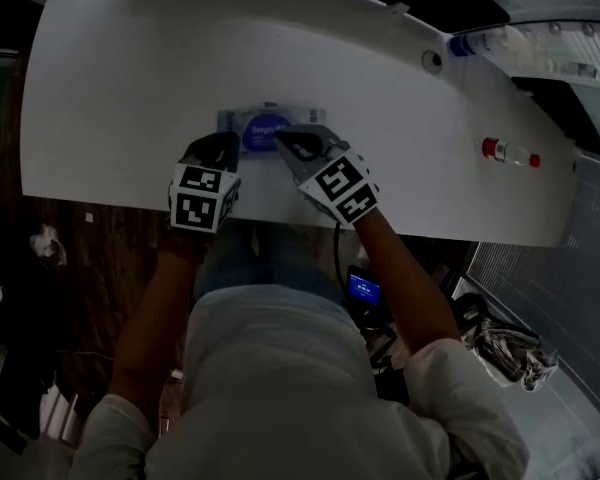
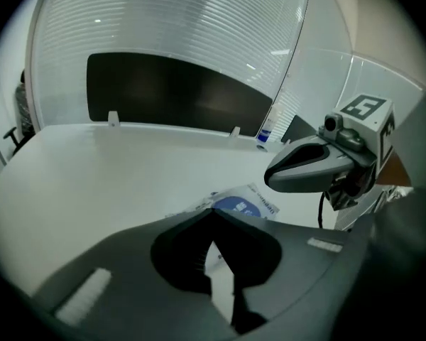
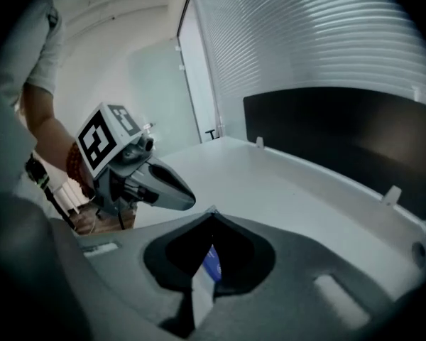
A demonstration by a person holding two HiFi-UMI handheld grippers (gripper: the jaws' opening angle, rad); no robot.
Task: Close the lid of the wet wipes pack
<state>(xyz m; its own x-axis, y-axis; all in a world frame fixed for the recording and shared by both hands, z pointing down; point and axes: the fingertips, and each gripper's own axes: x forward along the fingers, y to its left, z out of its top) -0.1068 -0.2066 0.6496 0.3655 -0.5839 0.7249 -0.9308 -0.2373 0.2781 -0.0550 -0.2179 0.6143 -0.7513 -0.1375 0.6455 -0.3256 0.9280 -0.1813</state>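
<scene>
**Both tools closed at the wipes pack**

The white table curves across the head view, with dark floor below its near edge. A bottle with a red cap lies far off to my right, and a bottle with a blue cap lies beyond it.

The wet wipes pack lies flat near the table's front edge, straight ahead of me, its round blue patch facing up. I cannot tell from here whether its lid is up or down.

My left gripper sits at the pack's left end. In the left gripper view its jaws meet at the tips with nothing between them, and the pack lies just past them.

My right gripper reaches over the pack's blue patch. Its jaws are also pressed together and empty, with a sliver of blue showing through the opening behind the tips. Whether they touch the pack I cannot tell.
</scene>
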